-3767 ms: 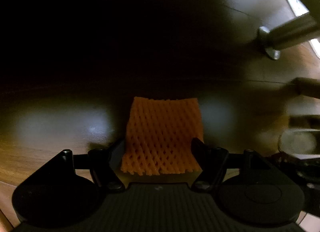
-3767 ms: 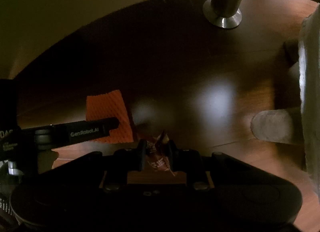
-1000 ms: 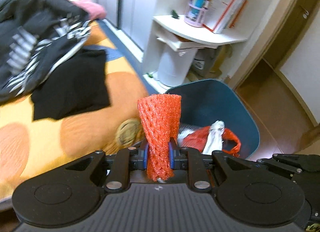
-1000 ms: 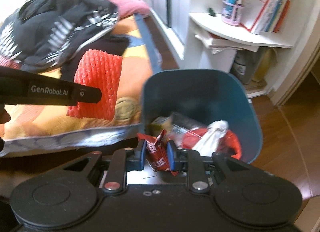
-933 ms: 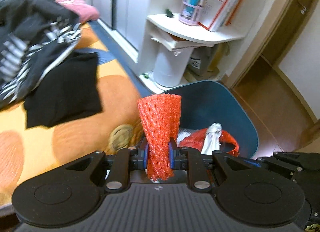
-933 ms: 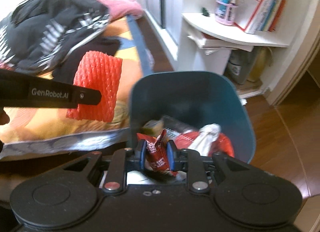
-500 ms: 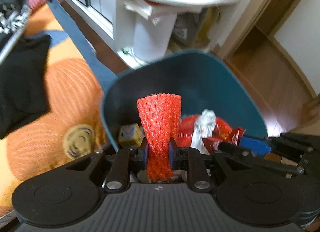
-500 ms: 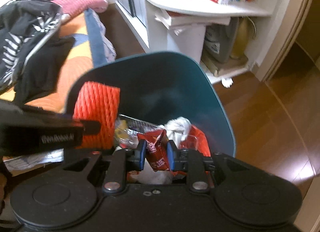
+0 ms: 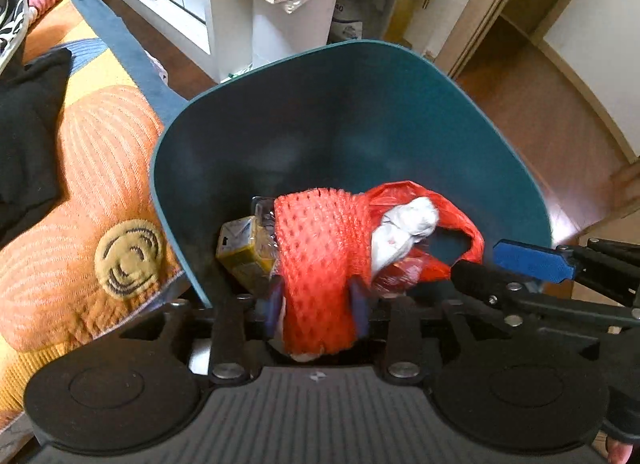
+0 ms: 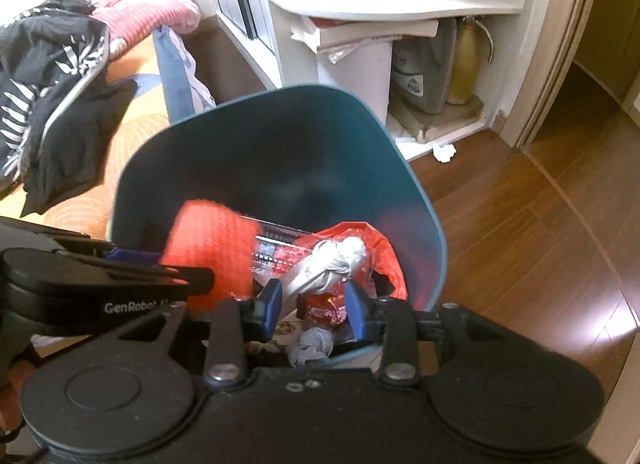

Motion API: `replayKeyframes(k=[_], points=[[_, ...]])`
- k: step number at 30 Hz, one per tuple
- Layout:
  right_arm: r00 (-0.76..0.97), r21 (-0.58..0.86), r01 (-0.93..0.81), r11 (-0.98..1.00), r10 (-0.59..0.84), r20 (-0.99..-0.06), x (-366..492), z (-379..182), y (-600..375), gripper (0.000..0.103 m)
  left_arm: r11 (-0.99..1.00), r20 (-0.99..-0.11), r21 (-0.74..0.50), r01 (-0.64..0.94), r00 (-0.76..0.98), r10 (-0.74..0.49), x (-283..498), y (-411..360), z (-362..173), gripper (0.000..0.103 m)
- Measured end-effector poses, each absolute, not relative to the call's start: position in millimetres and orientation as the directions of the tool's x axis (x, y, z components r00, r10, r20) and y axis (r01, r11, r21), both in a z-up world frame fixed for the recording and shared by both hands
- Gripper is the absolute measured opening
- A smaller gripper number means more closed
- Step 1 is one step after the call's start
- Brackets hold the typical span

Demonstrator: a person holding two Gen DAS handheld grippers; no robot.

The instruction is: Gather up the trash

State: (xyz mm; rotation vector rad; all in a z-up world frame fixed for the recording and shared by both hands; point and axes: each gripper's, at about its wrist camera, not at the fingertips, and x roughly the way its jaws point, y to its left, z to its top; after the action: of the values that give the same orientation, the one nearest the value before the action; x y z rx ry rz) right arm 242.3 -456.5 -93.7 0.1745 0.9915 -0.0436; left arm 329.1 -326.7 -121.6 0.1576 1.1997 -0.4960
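Observation:
A teal trash bin [image 9: 400, 52] fills both views, and both grippers hang over its mouth. In the left wrist view an orange foam net [image 9: 320, 264] stands between the blue pads [image 9: 274, 304] of my left gripper [image 9: 316, 304]. The jaws are opening and the net has spread to fill the gap. In the right wrist view my right gripper [image 10: 314, 308] is opening too. A red snack wrapper [image 10: 326, 310] sits loose between its pads, clear of the left one. The net [image 10: 208, 248] shows blurred beside the left gripper's finger [image 10: 160, 276].
The bin [image 10: 280, 144] holds a red plastic bag [image 9: 440, 216] with a white wad [image 10: 332, 260], a yellow carton [image 9: 240, 248] and clear plastic. A bed with an orange cover [image 9: 100, 184] and dark clothes [image 10: 48, 76] lies left. White shelves [image 10: 400, 8] stand behind, with wooden floor [image 10: 540, 244] to the right.
Both grippers came from beside the bed to just above the bin and sank toward its contents. Both pairs of jaws widened: the pinched net spread out, and the wrapper came loose.

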Motion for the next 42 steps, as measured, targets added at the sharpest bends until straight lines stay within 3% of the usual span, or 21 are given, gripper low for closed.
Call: replayKeyframes(k=[1,4,17,29,34,42], points=[[0.556,0.128,0.113,0.985,0.044,-0.830,238,-90,-456,0.037,0.882,-0.915,-0.144,0.449,0.280,-0.292,326,-325,-118,0.054],[0.579,0.132,0.109,0.985,0.045,-0.814,223,-78,-454,0.040,0.880,-0.898,-0.153,0.449,0.309,-0.314,314,-319,-105,0.066],[0.721,0.180,0.056,0.982,0.085,-0.688,149,-9,-427,0.053,0.864,-0.816,-0.157,0.478,0.430,-0.386,244,-278,-28,0.067],[0.844,0.138,0.034,0.990,0.045,-0.534,73,39,-398,0.055,0.862,-0.651,-0.184,0.472,0.599,-0.467,170,-217,42,0.083],[0.892,0.111,0.019,0.994,0.034,-0.451,46,49,-387,0.055,0.874,-0.561,-0.198,0.443,0.680,-0.472,145,-189,61,0.099],[0.927,0.102,0.026,0.994,0.014,-0.376,17,48,-373,0.055,0.889,-0.495,-0.175,0.423,0.743,-0.451,110,-167,71,0.101]])
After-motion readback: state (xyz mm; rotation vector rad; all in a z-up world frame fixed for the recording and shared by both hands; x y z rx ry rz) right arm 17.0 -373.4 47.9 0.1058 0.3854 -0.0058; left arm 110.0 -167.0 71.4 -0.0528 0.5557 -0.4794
